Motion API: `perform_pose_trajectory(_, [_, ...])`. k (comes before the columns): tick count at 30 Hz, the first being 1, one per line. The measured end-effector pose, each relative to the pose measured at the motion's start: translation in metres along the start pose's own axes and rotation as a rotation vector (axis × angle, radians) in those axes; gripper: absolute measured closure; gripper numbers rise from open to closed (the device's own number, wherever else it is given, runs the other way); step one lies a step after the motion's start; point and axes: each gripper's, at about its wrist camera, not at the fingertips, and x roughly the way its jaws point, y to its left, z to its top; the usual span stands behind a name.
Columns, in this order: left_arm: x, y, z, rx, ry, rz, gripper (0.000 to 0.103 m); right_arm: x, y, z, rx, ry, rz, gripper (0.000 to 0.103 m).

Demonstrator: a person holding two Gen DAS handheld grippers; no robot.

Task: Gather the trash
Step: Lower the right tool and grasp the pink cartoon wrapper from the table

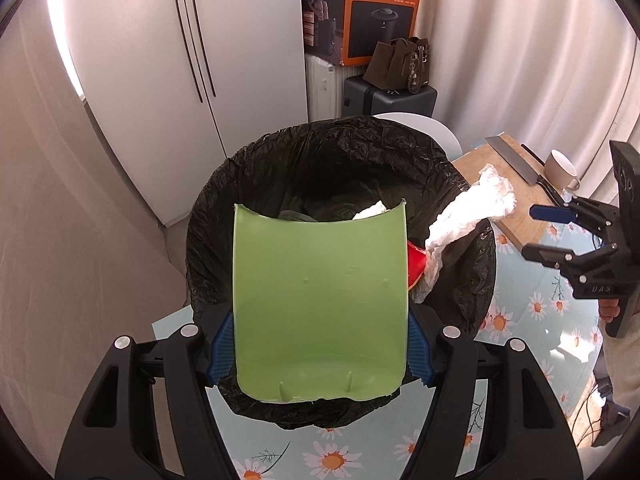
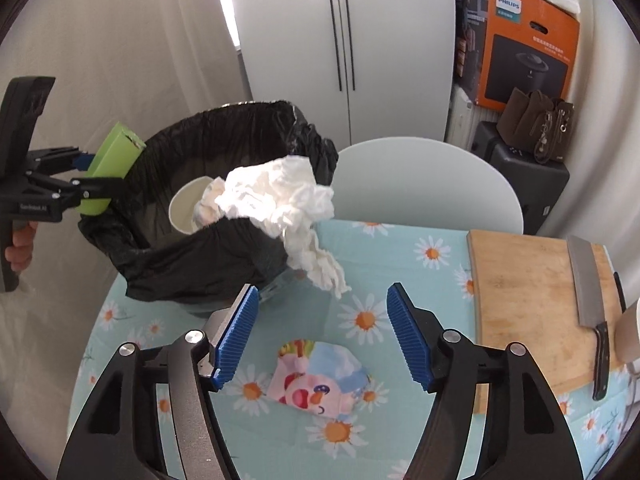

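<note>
A bin lined with a black bag [image 1: 328, 148] [image 2: 208, 252] stands on the floral table. My left gripper [image 1: 320, 344] is shut on a green curved plastic piece [image 1: 320, 300] [image 2: 114, 168], held over the bin's near rim. A crumpled white paper towel [image 1: 468, 208] [image 2: 280, 200] hangs over the bin's rim, half out. A paper cup [image 2: 186, 208] and a red scrap [image 1: 416, 264] lie inside. My right gripper [image 2: 322, 336] [image 1: 560, 236] is open and empty above a colourful cartoon wrapper [image 2: 320, 380] on the table.
A wooden cutting board [image 2: 528, 292] with a cleaver [image 2: 588, 296] lies at the right, a beige mug [image 1: 562, 168] beside it. A white chair back [image 2: 424, 188] stands behind the table. A fridge, an orange box and a brown bag are behind.
</note>
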Motion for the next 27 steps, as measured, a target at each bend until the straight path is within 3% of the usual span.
perform_pose_trajectory(6, [-0.007,-0.001,-0.002,-0.002,-0.009,-0.007,0.035,0.042,0.005,-0.036,0.006,0.137,0.033,0.027])
perform_pose_trajectory(9, [-0.006,-0.001,-0.004,-0.006,-0.003,-0.004,0.035,0.061,0.006,-0.05,0.031,0.183,0.026,0.021])
perform_pose_trajectory(15, [-0.008,0.001,-0.006,-0.003,-0.009,-0.01,0.035,0.095,-0.001,-0.07,0.101,0.251,-0.02,0.019])
perform_pose_trajectory(16, [-0.009,0.001,-0.006,-0.002,-0.008,-0.009,0.035,0.099,-0.001,-0.072,0.1,0.26,-0.032,0.022])
perform_pose_trajectory(19, [-0.009,0.001,-0.006,0.003,-0.008,-0.01,0.035,0.11,0.001,-0.079,0.088,0.307,-0.063,0.048])
perform_pose_trajectory(20, [-0.008,0.0,-0.006,0.006,-0.009,-0.009,0.035,0.111,0.002,-0.081,0.078,0.306,-0.065,0.049])
perform_pose_trajectory(22, [-0.008,0.0,-0.005,0.011,-0.009,-0.011,0.035,0.105,0.0,-0.079,0.099,0.292,-0.056,0.064])
perform_pose_trajectory(27, [-0.006,0.001,-0.005,0.008,-0.01,-0.022,0.035,0.088,-0.015,-0.066,0.178,0.248,-0.022,0.076])
